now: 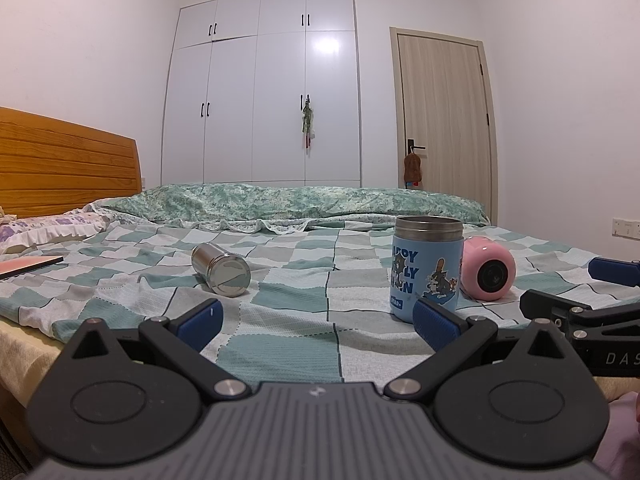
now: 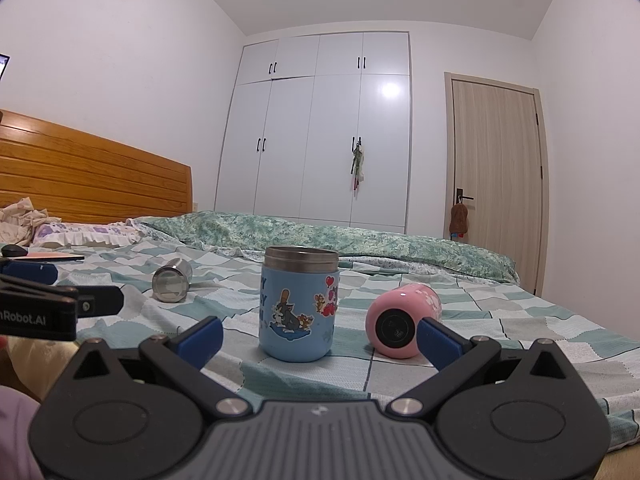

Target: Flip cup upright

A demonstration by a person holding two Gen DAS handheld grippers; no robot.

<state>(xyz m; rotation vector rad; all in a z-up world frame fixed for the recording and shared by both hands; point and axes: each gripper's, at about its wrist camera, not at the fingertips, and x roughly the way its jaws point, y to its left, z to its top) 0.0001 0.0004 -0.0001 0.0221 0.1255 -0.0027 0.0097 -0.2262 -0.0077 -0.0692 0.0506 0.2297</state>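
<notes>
Right wrist view showed the pink cup lying on its side on the bed at one o'clock, base toward the camera, axis running away, nearer the wide-open, empty right gripper than the equally spread, empty left gripper.

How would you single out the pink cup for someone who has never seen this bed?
Start at the checked bedspread in front of the green quilt. Near its front edge stands an upright blue cartoon cup; the pink cup lies just to its right. Unlike the steel cup lying farther left, it is pink, with a black round base facing the cameras.
</notes>
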